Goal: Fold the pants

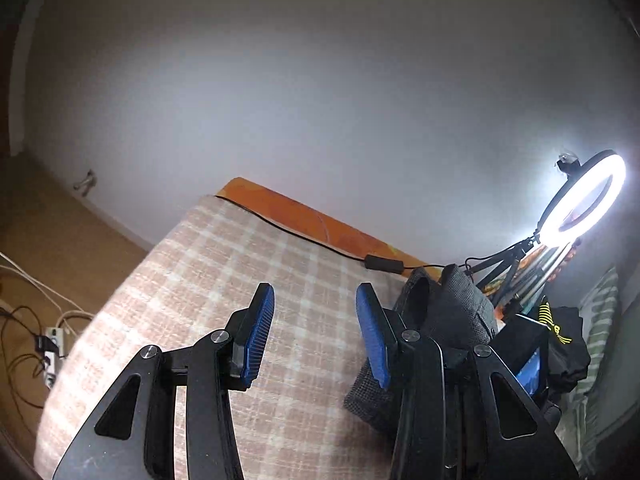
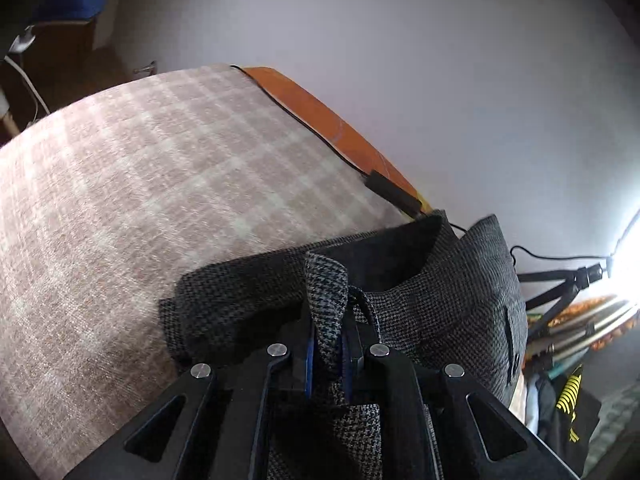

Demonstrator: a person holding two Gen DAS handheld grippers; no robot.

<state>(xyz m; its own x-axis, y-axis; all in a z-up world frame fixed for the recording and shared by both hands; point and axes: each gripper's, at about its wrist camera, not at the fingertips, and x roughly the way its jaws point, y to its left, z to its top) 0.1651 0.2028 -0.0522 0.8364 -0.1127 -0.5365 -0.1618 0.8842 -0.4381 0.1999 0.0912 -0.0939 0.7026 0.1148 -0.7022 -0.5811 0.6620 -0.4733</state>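
The dark grey houndstooth pants (image 2: 448, 304) lie bunched at the right end of the checked bed cover (image 2: 160, 184). My right gripper (image 2: 328, 344) is shut on a fold of the pants fabric, which sticks up between its blue pads. In the left wrist view the pants (image 1: 452, 312) sit just right of my left gripper (image 1: 316, 332). That gripper is open and empty, hovering over the checked cover (image 1: 224, 272), its blue pads (image 1: 258, 332) wide apart.
A lit ring light (image 1: 580, 200) on a tripod stands at the right by the wall. A black cable with an inline box (image 1: 384, 264) runs along the orange bed edge (image 1: 304, 216). Dark clothes (image 1: 564, 348) lie at the right. Cables and a power strip (image 1: 52, 352) lie on the floor at left.
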